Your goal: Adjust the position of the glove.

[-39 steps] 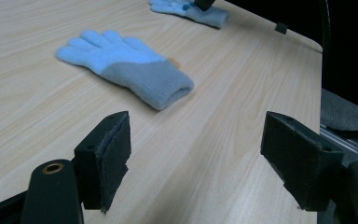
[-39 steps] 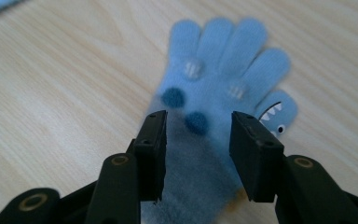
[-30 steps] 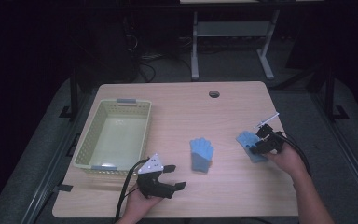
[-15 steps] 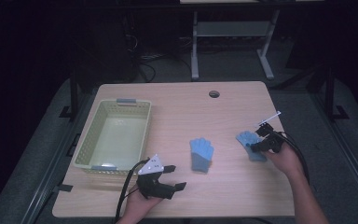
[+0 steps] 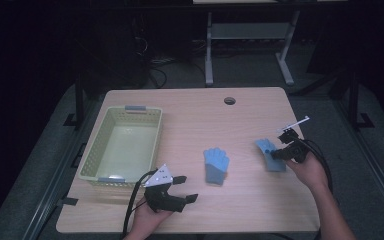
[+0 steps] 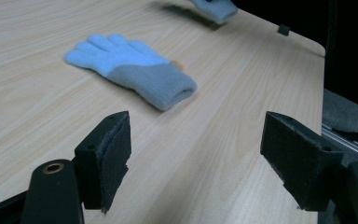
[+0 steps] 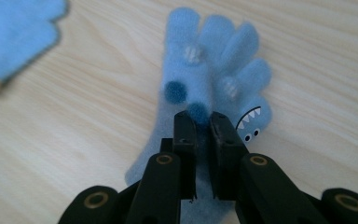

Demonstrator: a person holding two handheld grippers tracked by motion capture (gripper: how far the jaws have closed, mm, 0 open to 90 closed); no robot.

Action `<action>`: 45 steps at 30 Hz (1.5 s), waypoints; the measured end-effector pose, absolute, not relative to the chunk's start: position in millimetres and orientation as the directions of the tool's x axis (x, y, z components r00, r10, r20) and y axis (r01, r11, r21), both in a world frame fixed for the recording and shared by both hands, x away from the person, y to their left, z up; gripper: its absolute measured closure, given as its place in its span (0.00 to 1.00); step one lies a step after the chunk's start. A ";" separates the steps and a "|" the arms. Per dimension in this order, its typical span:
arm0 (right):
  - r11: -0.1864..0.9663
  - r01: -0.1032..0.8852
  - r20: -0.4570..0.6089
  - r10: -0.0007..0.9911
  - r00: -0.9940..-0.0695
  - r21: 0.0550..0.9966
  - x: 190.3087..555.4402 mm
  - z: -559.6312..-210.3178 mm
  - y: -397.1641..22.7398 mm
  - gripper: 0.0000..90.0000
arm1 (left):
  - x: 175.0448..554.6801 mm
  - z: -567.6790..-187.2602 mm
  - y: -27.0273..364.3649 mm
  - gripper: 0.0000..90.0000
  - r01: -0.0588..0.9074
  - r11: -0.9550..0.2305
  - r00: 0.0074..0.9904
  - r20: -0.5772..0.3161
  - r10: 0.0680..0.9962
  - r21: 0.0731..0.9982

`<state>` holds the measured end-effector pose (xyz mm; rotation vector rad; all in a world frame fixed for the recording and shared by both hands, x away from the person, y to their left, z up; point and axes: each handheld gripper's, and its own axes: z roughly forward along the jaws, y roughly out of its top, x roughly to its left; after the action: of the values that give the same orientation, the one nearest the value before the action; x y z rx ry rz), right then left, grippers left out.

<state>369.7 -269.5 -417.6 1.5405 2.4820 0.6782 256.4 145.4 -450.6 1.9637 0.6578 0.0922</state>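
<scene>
Two light blue gloves lie on the wooden table (image 5: 190, 115). The plain glove (image 5: 216, 165) with a grey cuff rests at the middle, ahead of my left gripper (image 5: 186, 188), whose jaws stand wide open above the bare tabletop. In the left gripper view the same glove (image 6: 130, 70) lies beyond the left gripper (image 6: 200, 154). The other glove (image 7: 214, 60) has pom-poms and a monster face. My right gripper (image 7: 202, 121) has just been closing and now pinches the fabric near its palm. In the high view this glove (image 5: 266, 147) lies at the right, under the right gripper (image 5: 280, 154).
A pale green plastic basket (image 5: 94, 150) stands at the table's left, with nothing in it. A round cable hole (image 5: 229, 100) sits near the far edge. Dark floor and a metal stand lie beyond the table.
The right hand has shifted slightly over the monster glove and its jaws have come together on the fabric. The left hand has not moved.
</scene>
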 end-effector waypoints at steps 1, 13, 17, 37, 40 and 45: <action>0.368 0.812 0.124 0.876 -0.465 0.452 368.1 -413.7 -269.1 0.92 | 256.3 -450.8 145.3 0.27 0.407 -0.332 0.848 -0.217 0.483 0.851; 0.362 0.762 0.173 0.837 -0.520 0.537 357.7 -380.9 -239.5 0.92 | 256.8 -450.9 146.5 0.27 0.404 -0.332 0.849 -0.214 0.484 0.852; 0.369 0.748 0.190 0.817 -0.544 0.552 356.2 -373.3 -223.9 0.91 | 256.5 -450.8 146.4 0.27 0.402 -0.333 0.849 -0.211 0.484 0.853; 0.393 0.746 0.225 0.786 -0.576 0.537 355.2 -387.1 -140.8 0.91 | 255.7 -448.9 146.2 0.27 0.393 -0.337 0.857 -0.208 0.472 0.855; 0.408 0.749 0.229 0.779 -0.584 0.522 354.9 -394.3 -129.6 0.91 | 255.0 -449.1 145.6 0.27 0.394 -0.345 0.860 -0.209 0.466 0.852; 0.429 0.757 0.225 0.778 -0.587 0.492 355.4 -407.3 -114.2 0.91 | 252.9 -450.2 142.6 0.27 0.394 -0.342 0.861 -0.211 0.463 0.853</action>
<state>355.4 -114.2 -407.3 1.4108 2.6247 0.8746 252.9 142.6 -450.2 1.9706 0.6301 0.0820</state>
